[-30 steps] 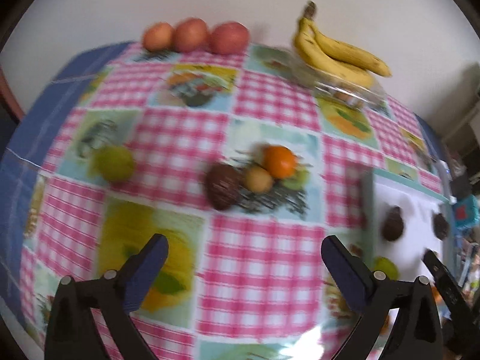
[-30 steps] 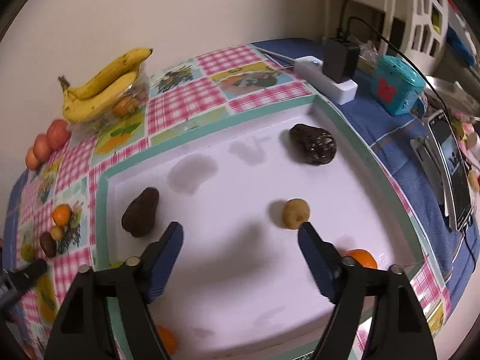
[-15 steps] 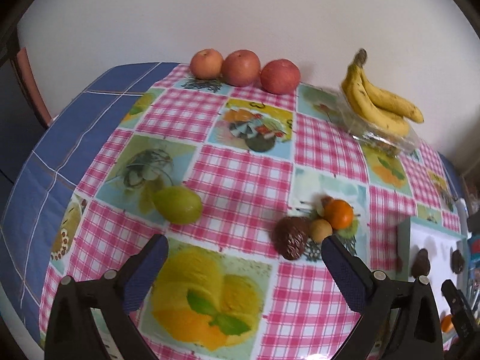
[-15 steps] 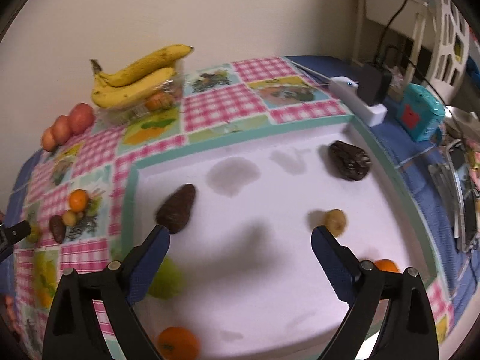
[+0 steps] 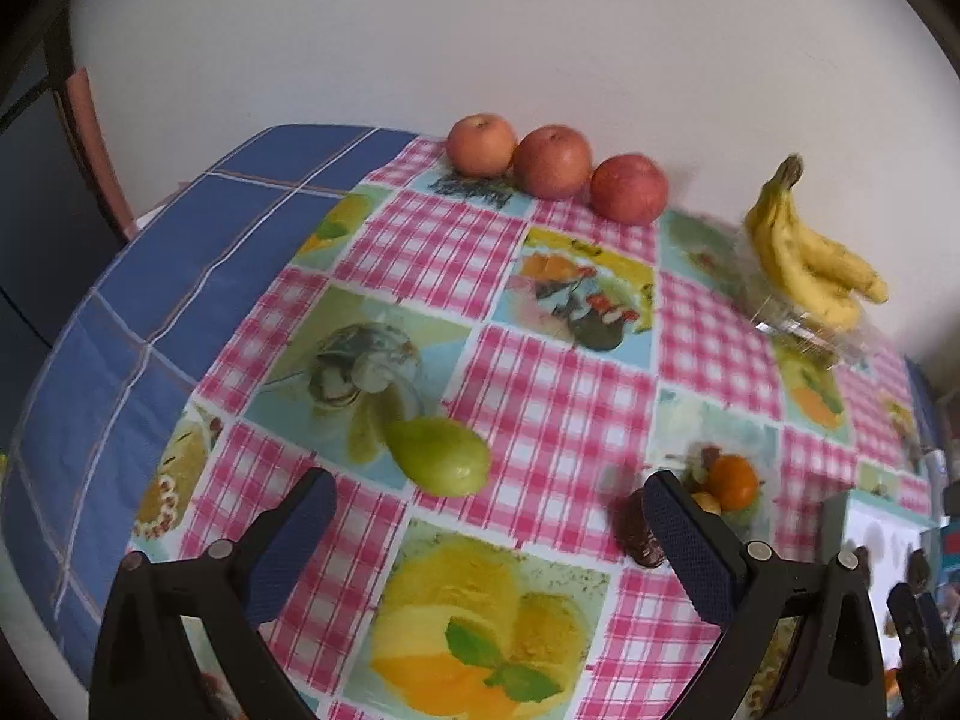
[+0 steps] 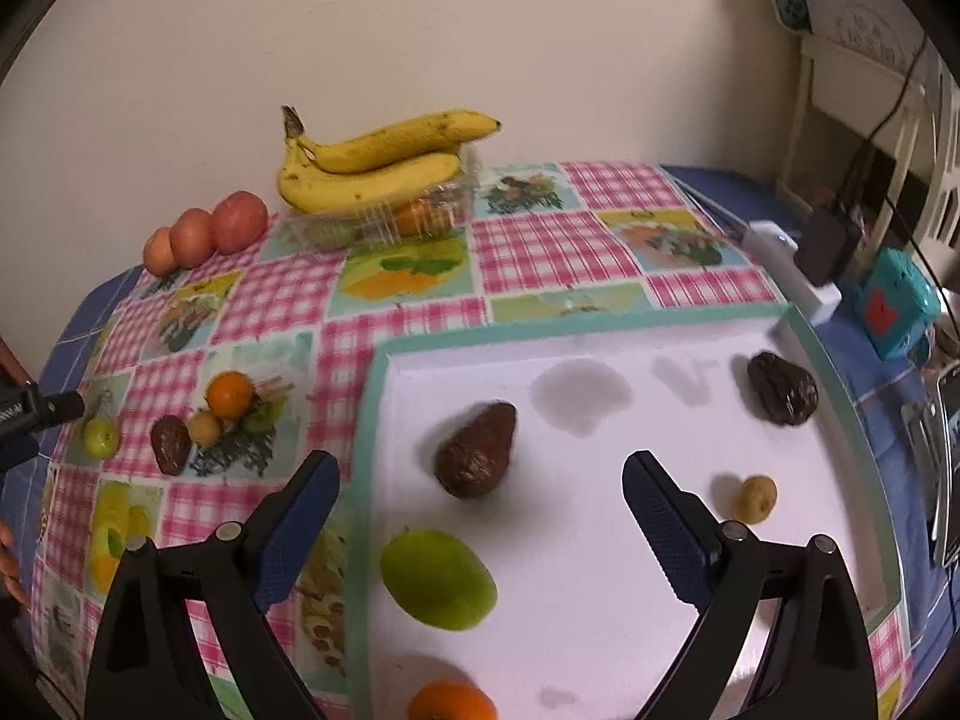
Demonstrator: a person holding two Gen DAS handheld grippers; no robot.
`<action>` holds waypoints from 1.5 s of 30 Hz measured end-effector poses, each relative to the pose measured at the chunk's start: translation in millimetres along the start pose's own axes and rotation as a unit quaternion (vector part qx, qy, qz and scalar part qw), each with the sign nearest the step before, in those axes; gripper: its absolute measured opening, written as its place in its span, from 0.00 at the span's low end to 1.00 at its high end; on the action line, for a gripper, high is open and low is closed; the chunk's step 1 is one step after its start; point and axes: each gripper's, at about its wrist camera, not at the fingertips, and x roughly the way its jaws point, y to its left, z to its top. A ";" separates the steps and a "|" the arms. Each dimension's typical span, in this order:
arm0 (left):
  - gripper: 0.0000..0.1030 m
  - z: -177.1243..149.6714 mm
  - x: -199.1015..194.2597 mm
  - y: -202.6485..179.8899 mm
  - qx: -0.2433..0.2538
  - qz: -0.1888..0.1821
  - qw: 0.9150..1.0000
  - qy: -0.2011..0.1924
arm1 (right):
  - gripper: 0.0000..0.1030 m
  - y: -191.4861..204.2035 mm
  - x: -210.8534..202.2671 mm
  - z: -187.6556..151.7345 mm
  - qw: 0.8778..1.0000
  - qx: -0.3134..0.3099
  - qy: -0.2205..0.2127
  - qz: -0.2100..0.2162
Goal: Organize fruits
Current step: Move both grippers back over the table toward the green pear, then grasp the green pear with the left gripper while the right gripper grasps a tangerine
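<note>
My left gripper [image 5: 489, 495] is open and empty, low over the checked cloth, with a green pear [image 5: 437, 455] just beyond its fingertips. An orange [image 5: 732, 481], a small yellow fruit and a dark brown fruit [image 5: 641, 537] lie by its right finger. My right gripper [image 6: 480, 477] is open and empty above the white tray [image 6: 810, 336], which holds a brown avocado [image 6: 477, 450], a green fruit [image 6: 438, 579], an orange [image 6: 451, 703], a small yellow fruit [image 6: 756, 498] and a dark wrinkled fruit [image 6: 783, 389]. The left gripper's tip [image 6: 36, 408] shows in the right wrist view next to the pear [image 6: 101, 437].
Three apples [image 5: 552, 161] line the wall at the back. Bananas [image 6: 372, 162] rest on a clear plastic box [image 6: 384, 219]. A white power strip [image 6: 792, 276], a teal box [image 6: 894, 303] and a phone sit right of the tray. The blue cloth edge [image 5: 150, 312] drops off at left.
My left gripper has swung left toward the green pear, which now sits just ahead of its fingertips. My right gripper has drawn back from the tray, bringing the green fruit and orange into view.
</note>
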 end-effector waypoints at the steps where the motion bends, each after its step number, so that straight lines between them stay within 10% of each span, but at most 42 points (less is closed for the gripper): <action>1: 1.00 1.2 -0.7 0.9 0.002 -0.009 1.000 -0.003 | 0.93 2.7 -0.1 3.3 1.000 0.004 0.001 0.001; 7: 1.00 6.9 -5.2 7.7 0.013 0.002 0.999 -0.035 | 0.93 31.0 -8.5 19.1 0.999 -0.034 -0.041 0.004; 22: 1.00 18.8 2.3 49.7 -0.063 0.014 0.996 -0.066 | 0.93 111.2 38.0 38.1 0.994 -0.068 0.017 0.083; 34: 0.99 9.0 35.1 60.3 -0.101 -0.027 0.994 0.014 | 0.92 137.7 58.3 46.6 0.993 -0.076 0.008 0.085; 45: 0.82 2.6 64.7 45.2 -0.077 -0.038 0.995 0.051 | 0.60 151.7 96.0 35.9 0.992 -0.062 0.064 0.091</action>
